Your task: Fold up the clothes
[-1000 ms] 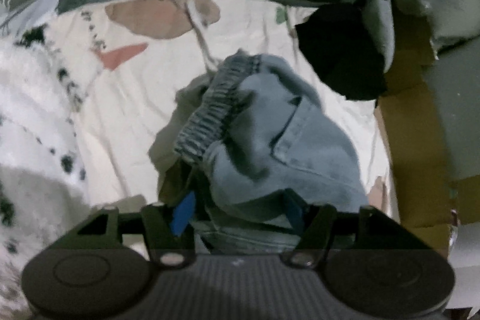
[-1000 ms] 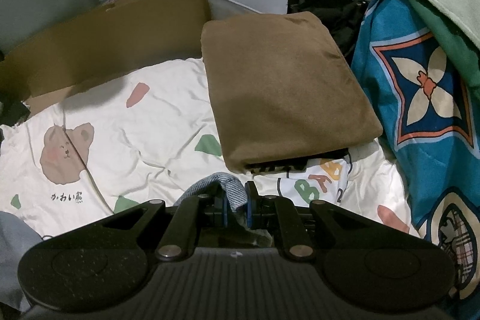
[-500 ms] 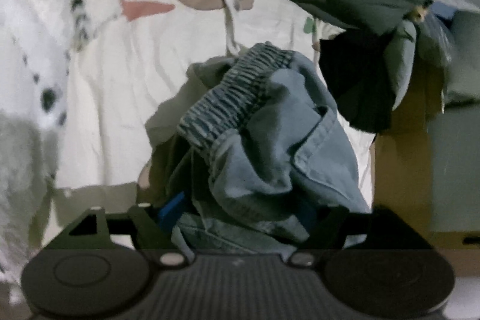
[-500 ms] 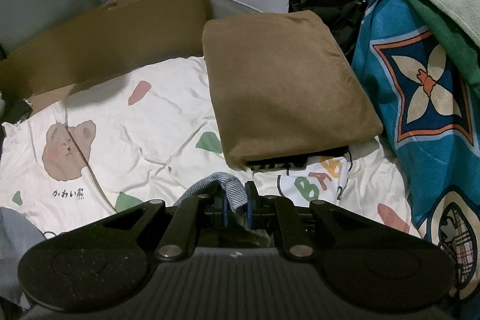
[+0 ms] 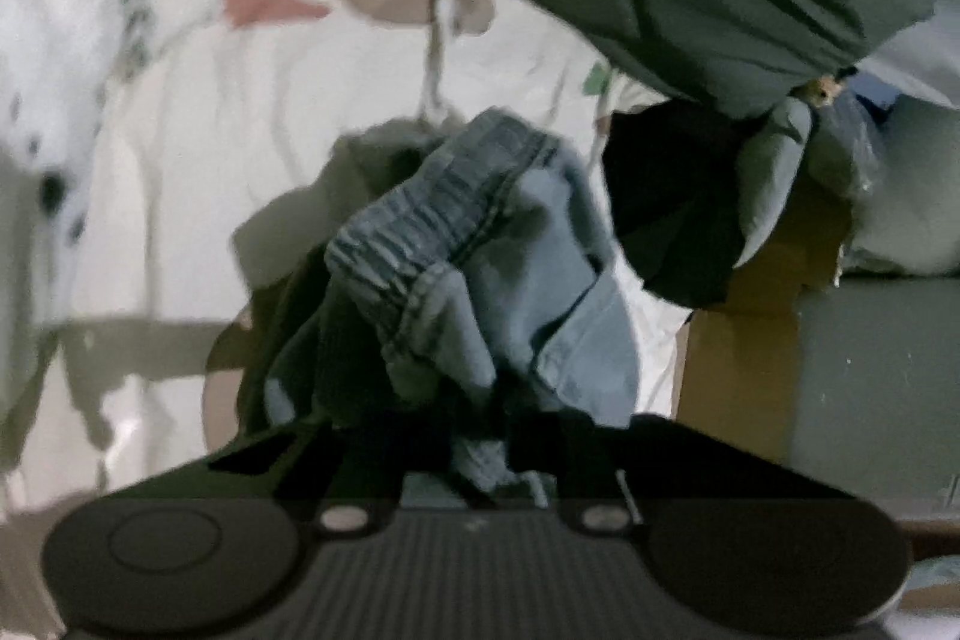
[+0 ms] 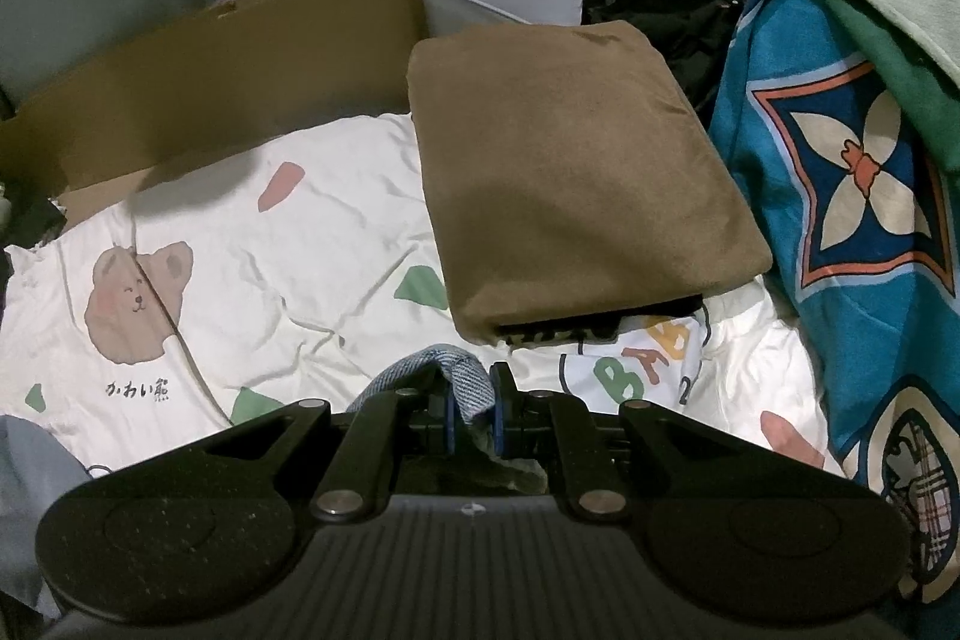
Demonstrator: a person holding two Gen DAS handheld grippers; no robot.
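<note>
Gripping a bunched pair of light blue denim shorts [image 5: 480, 268] with both tools right now. The left gripper [image 5: 480, 460] has just been closing its jaws, and a wad of the denim is sitting between them, so they're standing nearly together and biting on cloth just below the elastic waistband [image 5: 432, 214], which is rising straight ahead of the fingers. The right gripper [image 6: 471, 406] is clamping a small fold of the same denim [image 6: 462, 376] between its blue pads [image 6: 499, 403], jaws almost touching. Beyond the right fingers the cream bear-print sheet [image 6: 240, 250] is lying wrinkled, with a folded brown blanket [image 6: 570, 190] further ahead and to the right. My guess is the shorts are going to handle soft and floppy, light but thicker at seams and waistband, so they'll be sagging wherever they're not pinched. Probably best taking hold at the two waistband corners, since that ribbed band is giving the pads something bulky to bite without slipping.
</note>
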